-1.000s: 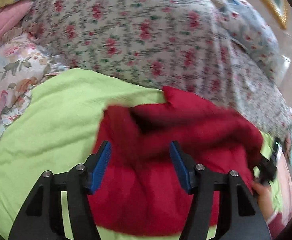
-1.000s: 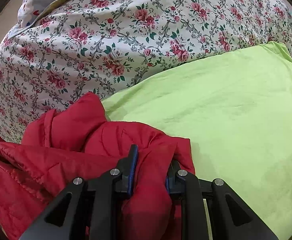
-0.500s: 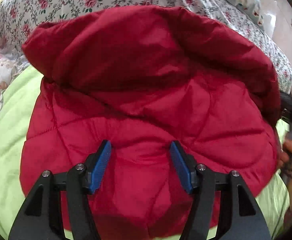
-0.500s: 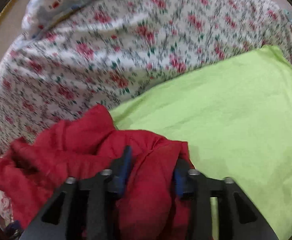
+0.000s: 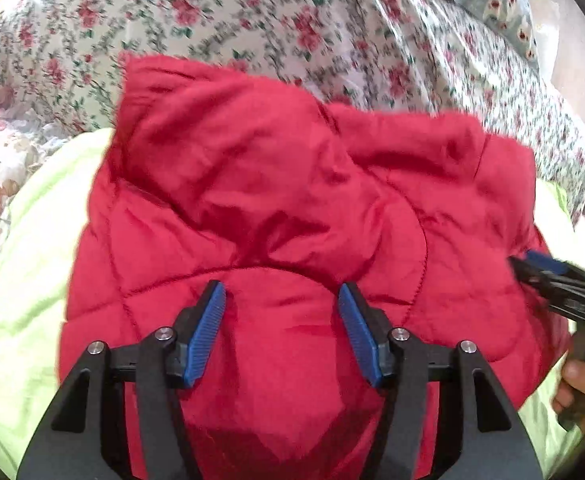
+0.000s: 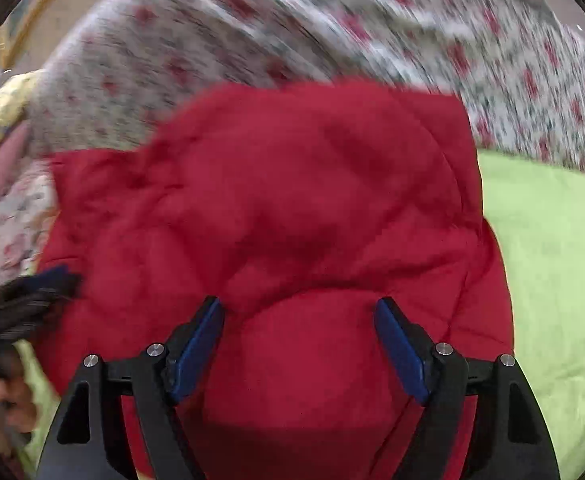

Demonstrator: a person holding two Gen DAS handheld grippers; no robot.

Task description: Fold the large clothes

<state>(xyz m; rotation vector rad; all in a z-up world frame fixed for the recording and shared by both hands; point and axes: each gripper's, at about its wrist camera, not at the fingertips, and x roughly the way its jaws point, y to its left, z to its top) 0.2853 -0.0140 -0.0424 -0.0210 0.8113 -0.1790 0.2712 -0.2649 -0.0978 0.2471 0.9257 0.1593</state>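
- Lime-green sheet (image 5: 24, 280): it covers the bed in front of the flowered quilt (image 5: 252, 12) and gives a flat, soft base. The red quilted jacket (image 5: 292, 208) lies on it, its far edge reaching over onto the quilt.
- Left gripper (image 5: 282, 330): its jaws are closing, though only slightly. Red padding bulges up between the blue pads, and I cannot tell for sure that they pinch it.
- The jacket itself: puffy and stitched in panels, it looks light, soft and springy, with a smooth shell likely to slip. It will probably puff back after each fold. Seams, hems or a doubled edge seem better to take hold of than a bulging panel.
- Its lie: the bundle seems to run across the left wrist view, side to side, slightly wider than deep. A raised flap at the far left corner may be a hood or collar; which end is which I cannot tell.
- Right gripper (image 6: 300, 344): its jaws are opening and stand wide above the padding, gripping nothing.
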